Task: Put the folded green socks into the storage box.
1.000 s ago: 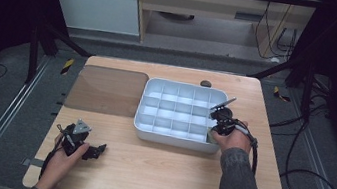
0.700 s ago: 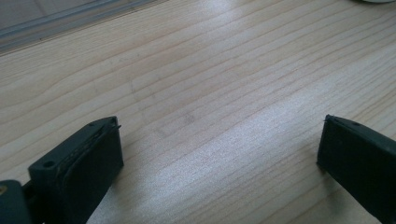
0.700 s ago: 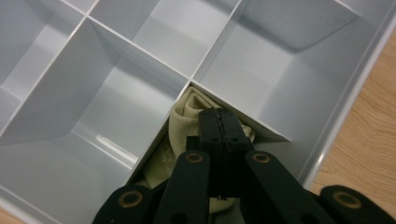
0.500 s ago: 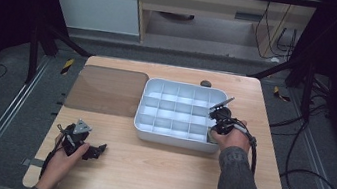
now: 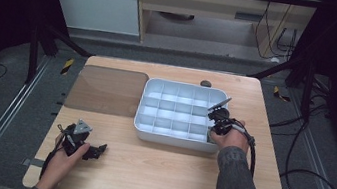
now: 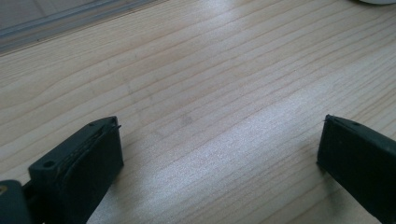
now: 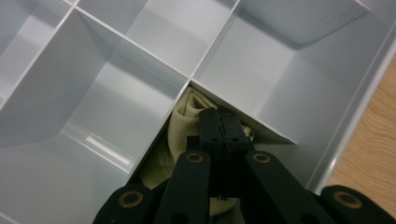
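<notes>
A white tray (image 5: 174, 141) with several compartments stands on the wooden table, right of centre. My right gripper (image 5: 212, 131) points down into its near right corner compartment. In the right gripper view the jaws of this gripper (image 7: 224, 116) are pressed together, with their tips buried in a folded beige cloth (image 7: 184, 116) that lies in that compartment of the tray (image 7: 116, 93). My left gripper (image 5: 97, 149) rests low at the table's front left. In the left gripper view it (image 6: 219, 121) is open, with bare wood between its fingers.
A brown translucent sheet (image 5: 106, 89) lies flat to the left of the tray. A small dark object (image 5: 205, 84) sits behind the tray near the far edge. A black cable (image 5: 291, 173) loops off the table's right side.
</notes>
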